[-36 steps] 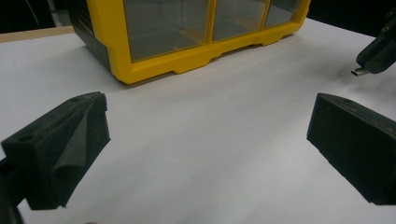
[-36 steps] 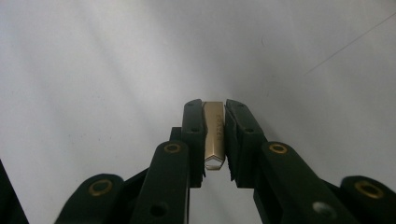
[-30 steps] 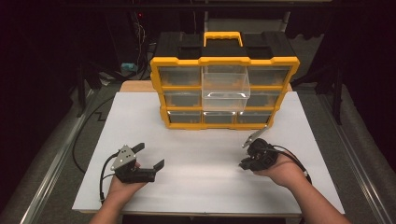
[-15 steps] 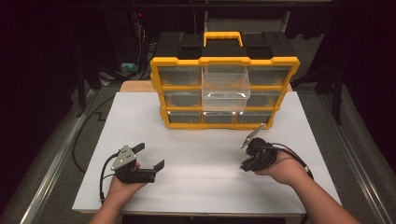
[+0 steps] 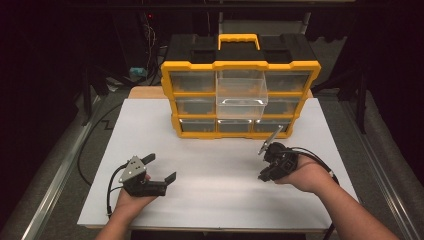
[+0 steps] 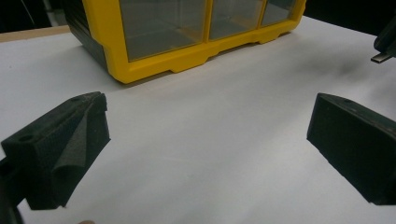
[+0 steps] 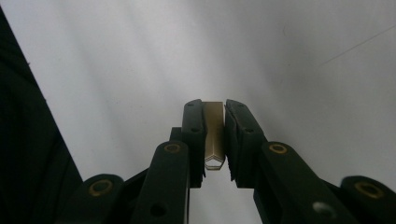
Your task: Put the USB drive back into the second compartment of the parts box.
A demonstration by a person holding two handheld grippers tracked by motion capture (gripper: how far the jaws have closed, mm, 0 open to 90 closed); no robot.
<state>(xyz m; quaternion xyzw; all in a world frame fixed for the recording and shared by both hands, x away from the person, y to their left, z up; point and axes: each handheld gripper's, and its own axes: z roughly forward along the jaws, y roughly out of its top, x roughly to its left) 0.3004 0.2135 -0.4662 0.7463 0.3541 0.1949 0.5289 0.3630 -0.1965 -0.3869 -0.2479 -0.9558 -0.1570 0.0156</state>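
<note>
My right gripper hovers over the white table at the front right, held in a hand. In the right gripper view its jaws are shut on a small, thin metal piece with a pointed end, above the bare white surface. My left gripper rests at the front left, and its black jaws stand wide open with nothing between them. At the back stands a yellow and black drawer organizer. Its clear middle drawer is pulled out.
The white tabletop stretches between the two grippers and the organizer. Metal rails run along both sides of the table. Cables trail from each gripper. A tip of the right gripper shows at the far right of the left gripper view.
The right gripper has shifted only slightly with the metal piece still in it. The left gripper has stayed in place.
</note>
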